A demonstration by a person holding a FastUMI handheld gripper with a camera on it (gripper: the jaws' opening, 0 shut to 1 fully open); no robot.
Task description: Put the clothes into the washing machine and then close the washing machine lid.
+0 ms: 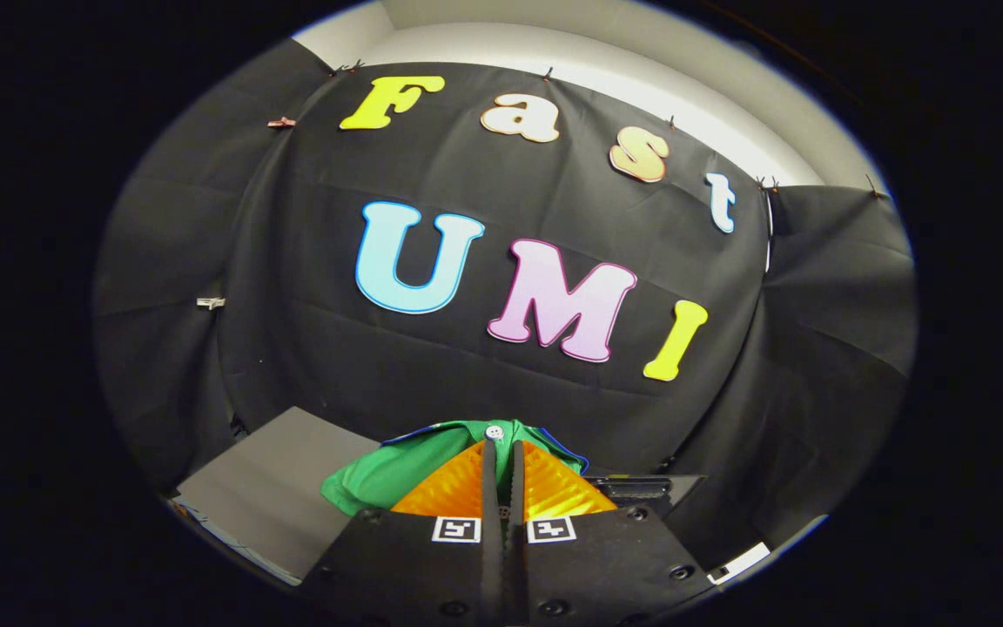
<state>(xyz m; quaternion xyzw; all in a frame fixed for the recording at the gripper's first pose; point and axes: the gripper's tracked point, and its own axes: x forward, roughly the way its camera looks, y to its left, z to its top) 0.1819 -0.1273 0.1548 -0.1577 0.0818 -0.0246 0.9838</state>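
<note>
A green garment [397, 470] with a blue edge and a white button hangs bunched at the tips of my gripper [501, 453]. The two fingers stand almost together, pinching the cloth near the button, and the garment drapes to the left of and beyond them. It is lifted above the grey surface [284, 488] below.
A flat grey panel lies below and to the left of the fingers, with its front edge towards me. A dark boxy edge [641, 488] shows just to the right of the fingers. Black cloth walls stand behind and on both sides.
</note>
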